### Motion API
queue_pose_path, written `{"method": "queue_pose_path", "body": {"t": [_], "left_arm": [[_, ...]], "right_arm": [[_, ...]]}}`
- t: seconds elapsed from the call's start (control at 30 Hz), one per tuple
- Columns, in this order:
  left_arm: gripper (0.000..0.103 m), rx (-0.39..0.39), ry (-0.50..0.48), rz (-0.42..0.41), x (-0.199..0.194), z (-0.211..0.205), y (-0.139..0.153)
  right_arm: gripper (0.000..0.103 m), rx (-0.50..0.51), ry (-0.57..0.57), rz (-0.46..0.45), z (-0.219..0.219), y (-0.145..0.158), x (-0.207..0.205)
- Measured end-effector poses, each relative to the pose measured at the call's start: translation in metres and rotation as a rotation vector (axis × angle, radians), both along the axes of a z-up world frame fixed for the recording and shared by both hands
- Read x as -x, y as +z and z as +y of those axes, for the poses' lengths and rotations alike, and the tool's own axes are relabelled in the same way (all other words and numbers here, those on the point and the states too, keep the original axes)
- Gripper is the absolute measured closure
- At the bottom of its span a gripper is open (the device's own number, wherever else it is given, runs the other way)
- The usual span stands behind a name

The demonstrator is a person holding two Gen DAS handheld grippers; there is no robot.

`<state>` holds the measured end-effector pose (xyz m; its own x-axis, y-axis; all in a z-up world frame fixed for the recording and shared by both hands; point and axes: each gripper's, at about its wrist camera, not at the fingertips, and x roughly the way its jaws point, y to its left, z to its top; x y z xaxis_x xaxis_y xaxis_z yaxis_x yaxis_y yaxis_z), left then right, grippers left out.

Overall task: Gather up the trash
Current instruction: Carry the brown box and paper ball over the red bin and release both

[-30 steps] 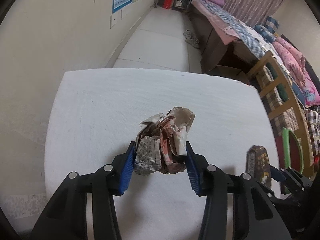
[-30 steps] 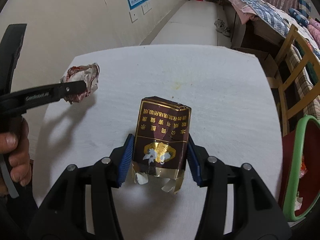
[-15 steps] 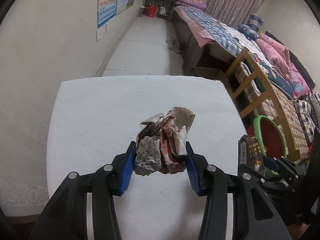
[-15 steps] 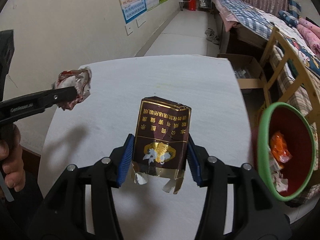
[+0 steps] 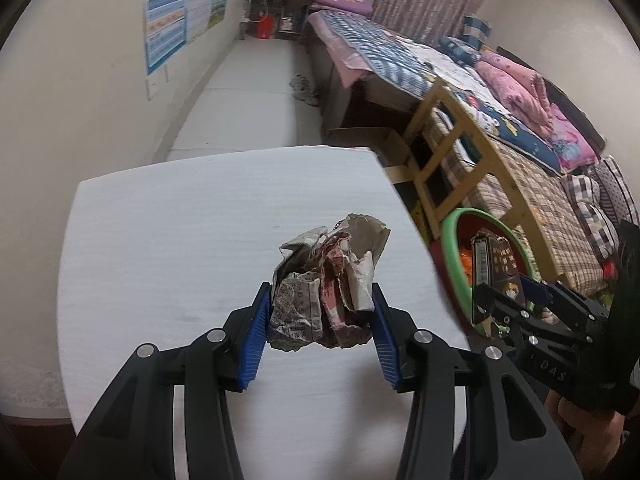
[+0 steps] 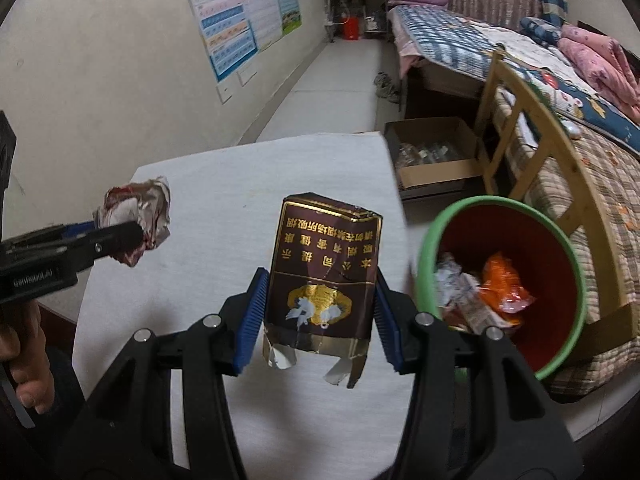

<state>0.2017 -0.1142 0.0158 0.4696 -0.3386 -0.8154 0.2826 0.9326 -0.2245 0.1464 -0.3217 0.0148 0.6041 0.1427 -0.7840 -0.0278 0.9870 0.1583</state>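
My left gripper [image 5: 320, 320] is shut on a crumpled paper wad [image 5: 328, 280] and holds it above the white table [image 5: 180, 240]. My right gripper [image 6: 318, 312] is shut on a flattened maroon cigarette pack [image 6: 326, 272] with gold print, held above the table's right edge. A red bin with a green rim [image 6: 500, 280] stands on the floor right of the table, with wrappers inside. The right gripper with its pack [image 5: 496, 276] shows over the bin [image 5: 452, 240] in the left wrist view. The left gripper's wad [image 6: 136, 220] shows at left in the right wrist view.
A wooden chair frame [image 6: 540, 152] and a bed with quilts [image 6: 580, 64] stand right of the bin. An open cardboard box [image 6: 432, 156] lies on the floor beyond the table. A wall with posters [image 6: 240, 20] runs along the left.
Both grippers have swung to the right with their loads. The bin has come fully into view, and the cigarette pack now sits close beside it.
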Motion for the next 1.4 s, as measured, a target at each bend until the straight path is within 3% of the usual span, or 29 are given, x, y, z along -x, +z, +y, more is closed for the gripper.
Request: {"method": "queue_pose_path", "body": {"t": [0.27,0.83,1.4], "left_arm": [[0.059,0.003,-0.109,-0.002,0.008,-0.068,0.006],[0.058,0.059,-0.272,0.049,0.002,-0.192,-0.004],[0.056,0.038,-0.332,0.106,-0.013,-0.257,-0.029]], "right_arm": [[0.054,0.005,-0.074,-0.013,-0.058,0.01,0.009],[0.054,-0.001,-0.255,0.035,-0.184,-0.012,0.019],[0.054,-0.032,-0.294,0.074,-0.227,-0.043,0.014]]}}
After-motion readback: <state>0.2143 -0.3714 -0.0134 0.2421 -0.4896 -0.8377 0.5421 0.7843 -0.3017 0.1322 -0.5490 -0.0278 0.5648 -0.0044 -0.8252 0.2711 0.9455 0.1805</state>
